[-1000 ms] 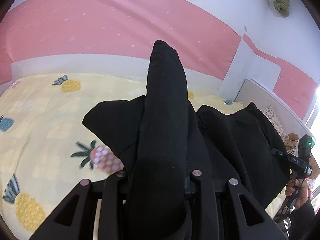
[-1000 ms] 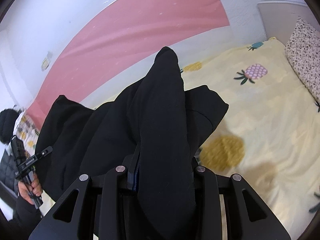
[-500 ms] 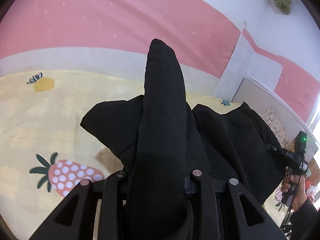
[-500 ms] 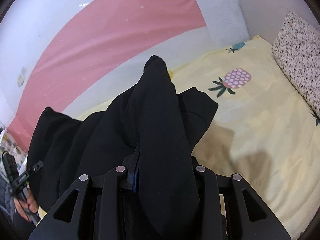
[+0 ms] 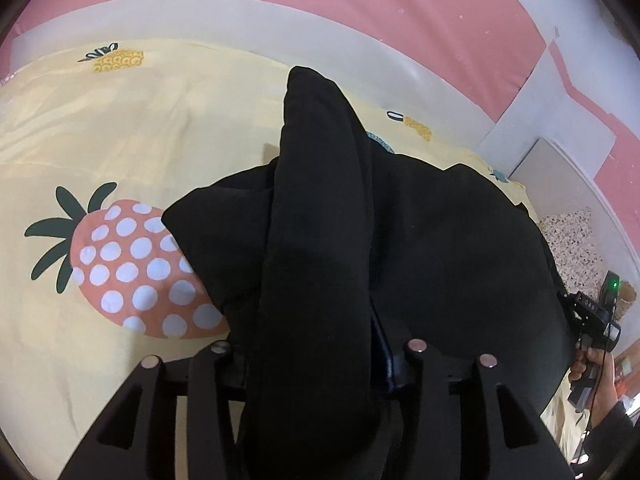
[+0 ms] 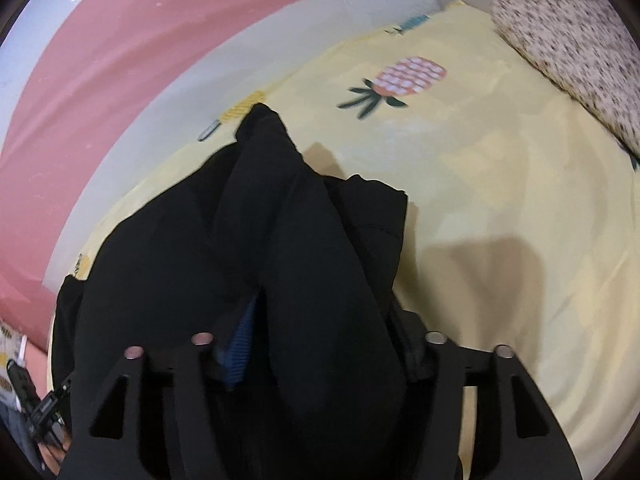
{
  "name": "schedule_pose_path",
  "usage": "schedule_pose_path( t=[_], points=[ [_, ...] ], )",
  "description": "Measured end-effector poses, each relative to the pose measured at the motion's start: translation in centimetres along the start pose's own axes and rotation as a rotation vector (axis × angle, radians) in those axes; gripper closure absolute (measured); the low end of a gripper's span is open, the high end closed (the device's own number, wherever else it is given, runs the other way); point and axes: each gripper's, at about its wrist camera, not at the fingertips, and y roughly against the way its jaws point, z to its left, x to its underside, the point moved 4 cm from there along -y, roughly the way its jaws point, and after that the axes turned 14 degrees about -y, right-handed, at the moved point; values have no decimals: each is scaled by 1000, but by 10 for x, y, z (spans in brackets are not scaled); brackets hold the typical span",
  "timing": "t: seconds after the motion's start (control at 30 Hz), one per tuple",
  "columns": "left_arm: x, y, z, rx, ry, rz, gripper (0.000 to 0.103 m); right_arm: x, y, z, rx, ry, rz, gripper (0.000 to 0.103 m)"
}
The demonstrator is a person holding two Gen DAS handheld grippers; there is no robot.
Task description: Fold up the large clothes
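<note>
A large black garment (image 5: 460, 240) lies bunched on the yellow pineapple sheet (image 5: 120, 140), and a thick fold of it runs up over both grippers. My left gripper (image 5: 316, 200) has its jaws opening. The fold lies loose between them, and a blue pad (image 5: 382, 344) shows beside it. In the right wrist view the same garment (image 6: 160, 260) covers my right gripper (image 6: 304, 220). Its jaws are opening too and stand wide, with a blue pad (image 6: 240, 336) bare next to the cloth. The fingertips of both are hidden under fabric.
A speckled pillow (image 6: 568, 40) lies at the head of the bed. A pink and white wall (image 5: 360, 8) runs along the bed's far side. At the right edge a hand (image 5: 588, 364) holds the other gripper's handle. Bare sheet (image 6: 500, 200) spreads right of the garment.
Both grippers have sunk toward the bed with the garment, which now rests on the sheet. The jaws of both stand wider apart than before, and the fold has slackened.
</note>
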Motion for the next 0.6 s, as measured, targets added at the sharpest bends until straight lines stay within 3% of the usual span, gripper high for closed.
schedule_pose_path(
  t=[0.1, 0.2, 0.27, 0.37, 0.43, 0.47, 0.53, 0.6],
  points=[
    [-4, 3, 1, 13, 10, 20, 50, 0, 18, -2, 27, -6, -28, 40],
    [-1, 25, 8, 0, -14, 12, 50, -4, 47, 1, 58, 33, -113, 40],
    [-1, 40, 6, -50, -42, -20, 52, -2, 75, 4, 54, 54, -191, 40],
    [-10, 73, -9, -151, -136, -134, 54, 5, 89, 14, 54, 117, -229, 41],
    [-22, 78, -26, -145, -200, -167, 54, 12, 81, 24, 72, 167, -215, 55],
    [-28, 76, -37, -145, -246, -171, 54, 14, 73, 28, 86, 188, -200, 67],
    [-33, 60, -54, -154, -328, -148, 54, 19, 56, 29, 114, 195, -160, 70],
    [-31, 35, -54, -184, -348, -83, 54, 23, 34, 22, 178, 201, -125, 74]
  ],
)
